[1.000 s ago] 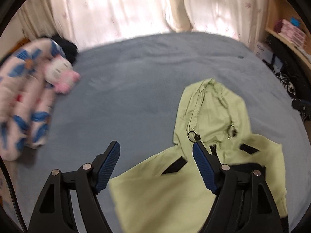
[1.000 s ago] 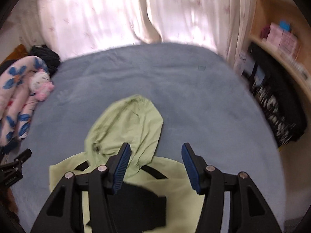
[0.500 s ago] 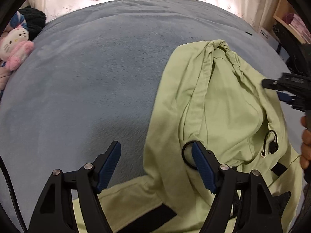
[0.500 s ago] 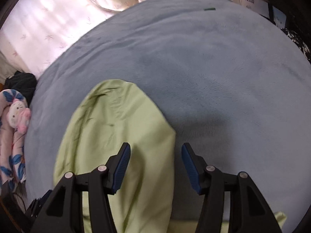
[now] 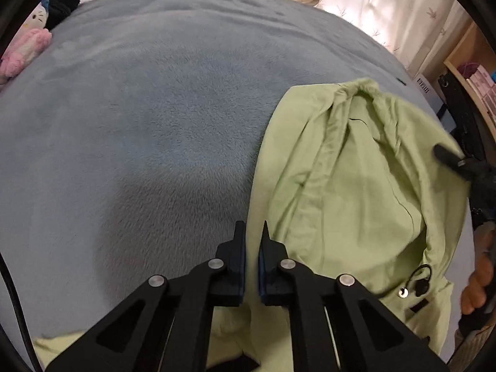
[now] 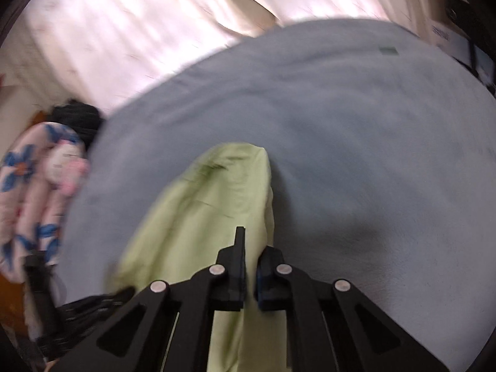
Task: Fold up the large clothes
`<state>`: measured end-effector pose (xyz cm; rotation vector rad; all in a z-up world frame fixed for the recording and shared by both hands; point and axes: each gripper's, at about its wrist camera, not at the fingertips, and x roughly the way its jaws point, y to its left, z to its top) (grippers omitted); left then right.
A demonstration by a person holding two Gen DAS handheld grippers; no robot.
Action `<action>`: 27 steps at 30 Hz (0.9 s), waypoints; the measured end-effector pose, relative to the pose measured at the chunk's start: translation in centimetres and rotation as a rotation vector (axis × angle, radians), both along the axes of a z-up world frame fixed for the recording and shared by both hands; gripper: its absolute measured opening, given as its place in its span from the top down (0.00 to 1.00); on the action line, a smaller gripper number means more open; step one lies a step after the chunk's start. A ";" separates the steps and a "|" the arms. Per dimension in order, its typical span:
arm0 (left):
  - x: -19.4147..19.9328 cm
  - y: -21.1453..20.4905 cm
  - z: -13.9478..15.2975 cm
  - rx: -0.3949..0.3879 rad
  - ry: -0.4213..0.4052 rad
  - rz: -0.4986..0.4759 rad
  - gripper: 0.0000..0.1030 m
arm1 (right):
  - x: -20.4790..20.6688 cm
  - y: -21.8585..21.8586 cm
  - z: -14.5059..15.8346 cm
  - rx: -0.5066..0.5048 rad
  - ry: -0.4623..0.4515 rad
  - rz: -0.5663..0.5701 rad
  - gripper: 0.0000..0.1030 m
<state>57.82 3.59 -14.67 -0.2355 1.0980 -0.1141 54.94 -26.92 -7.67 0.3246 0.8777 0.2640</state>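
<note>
Left wrist: left hand-held gripper just closed, clamped on hoodie edge, hoodie flat on bed. Right wrist: right hand-held gripper just closed, pinching hood fabric.

Backlit by glowing curtains; soft shadows on blanket; right view motion-blurred; fisheye edges warped, dark.

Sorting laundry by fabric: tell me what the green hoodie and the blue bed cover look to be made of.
Hoodie: thin, smooth woven cloth, matte, maybe cotton or a light synthetic; it creases sharply and gathers along the hood's edge. Bed cover: plush fleece or short-pile fabric, likely synthetic; the nap shows brushed streaks and darker patches.
</note>
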 end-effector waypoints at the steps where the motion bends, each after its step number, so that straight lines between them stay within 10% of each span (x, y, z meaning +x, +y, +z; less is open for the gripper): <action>1: -0.8 0.1 0.7 -0.004 -0.008 -0.003 0.96 | -0.9 0.2 1.1 0.003 -0.026 0.021 0.96; 7: -6.8 1.6 5.6 -0.046 -0.070 -0.056 0.97 | -8.8 3.0 7.2 -0.024 -0.182 0.237 0.97; 12: -12.3 3.3 7.7 -0.085 -0.057 -0.101 0.97 | -18.2 8.4 9.1 -0.261 -0.287 0.485 0.97; 19: -17.5 4.1 8.7 -0.081 -0.030 -0.154 0.97 | -30.2 15.8 0.3 -0.668 -0.227 0.807 0.96; 27: -20.3 2.3 7.6 -0.062 0.039 -0.203 0.97 | -31.0 13.4 -5.8 -0.683 -0.050 0.601 0.92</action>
